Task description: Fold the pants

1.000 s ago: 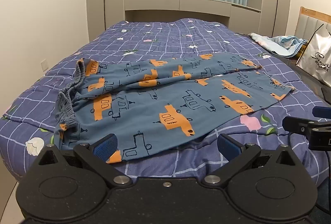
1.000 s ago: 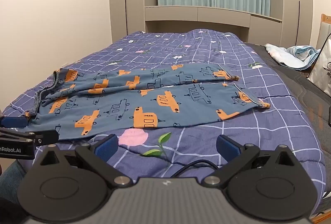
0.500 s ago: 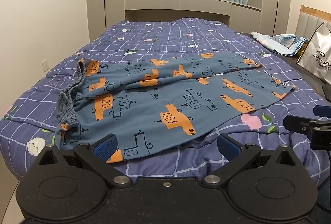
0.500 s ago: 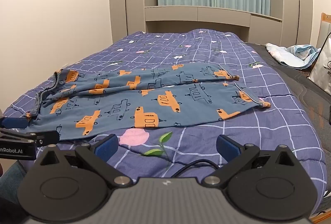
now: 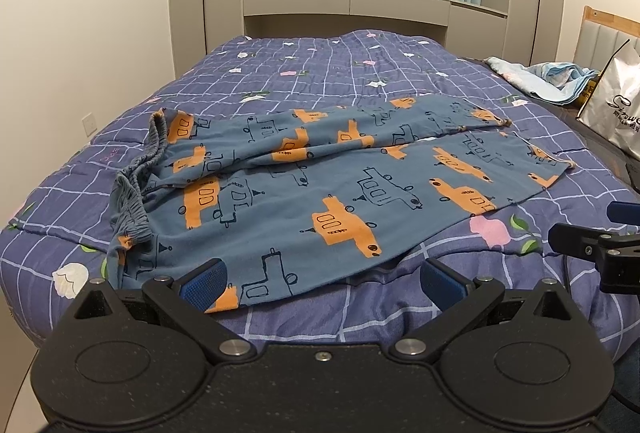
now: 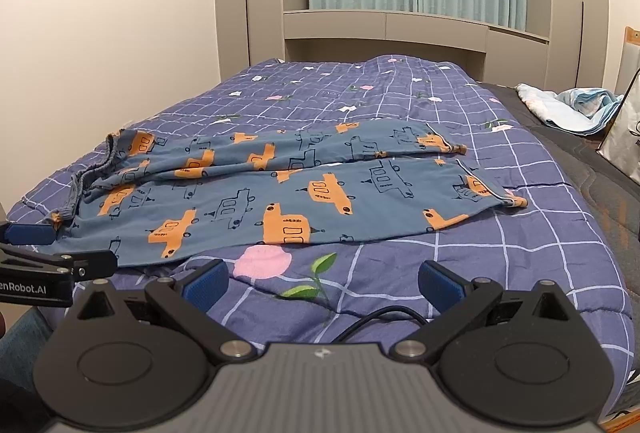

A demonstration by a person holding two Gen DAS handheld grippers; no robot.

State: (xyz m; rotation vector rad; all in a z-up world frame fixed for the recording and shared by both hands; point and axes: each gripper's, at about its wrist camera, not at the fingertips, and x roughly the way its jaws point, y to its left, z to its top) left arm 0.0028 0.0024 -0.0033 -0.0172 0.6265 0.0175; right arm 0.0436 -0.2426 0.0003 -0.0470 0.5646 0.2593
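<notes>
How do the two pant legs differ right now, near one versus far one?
The near leg lies mostly flat and spread wide; the far leg is narrower and rumpled with folds. The near leg's cuff reaches further toward the bed's right side than the far leg's cuff. Both share the blue car print and lie unfolded on the quilt.

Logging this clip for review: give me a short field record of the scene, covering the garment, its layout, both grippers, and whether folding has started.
garment: blue pants with orange and outlined vehicle print
surface: purple checked quilt on a bed
layout: spread out flat, elastic waistband toward the left, leg cuffs toward the right
left gripper: open, low at the near edge of the pants, holding nothing
right gripper: open, over bare quilt near the pants' hem, holding nothing
fold progress: not started
nearby: white shopping bag, light blue cloth at right
</notes>
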